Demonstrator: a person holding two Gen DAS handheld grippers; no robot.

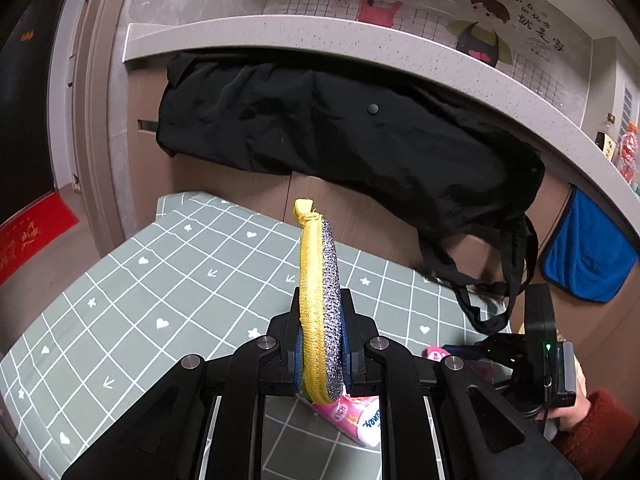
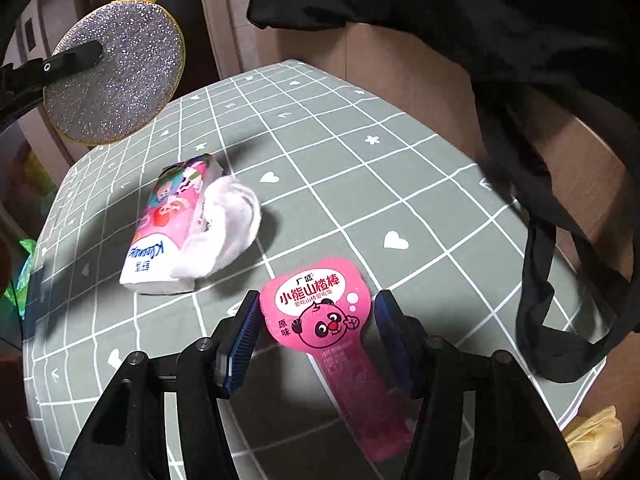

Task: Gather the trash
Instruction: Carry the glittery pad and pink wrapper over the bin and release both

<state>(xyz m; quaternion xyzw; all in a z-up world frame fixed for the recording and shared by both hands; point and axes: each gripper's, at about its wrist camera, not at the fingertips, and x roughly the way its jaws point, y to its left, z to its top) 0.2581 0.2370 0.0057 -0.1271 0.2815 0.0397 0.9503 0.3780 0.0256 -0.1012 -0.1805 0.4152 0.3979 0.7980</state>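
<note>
My left gripper (image 1: 322, 320) is shut on a round scouring pad (image 1: 320, 304), yellow on one side and silver on the other, held on edge above the table; the pad also shows in the right wrist view (image 2: 120, 76). My right gripper (image 2: 316, 320) is open, its blue pads either side of a pink snack wrapper (image 2: 320, 312) lying flat on the green checked tablecloth (image 2: 400, 160). A tissue pack (image 2: 164, 232) with white tissue (image 2: 232, 216) pulled out lies to the left of it. The pack also shows under my left gripper (image 1: 356, 420).
A black bag (image 1: 340, 132) hangs off a grey counter (image 1: 360, 44) behind the table, its straps (image 2: 560, 280) draped on the table's right edge. A blue cloth (image 1: 584, 256) hangs at the right. A yellow item (image 2: 596, 436) lies below the table edge.
</note>
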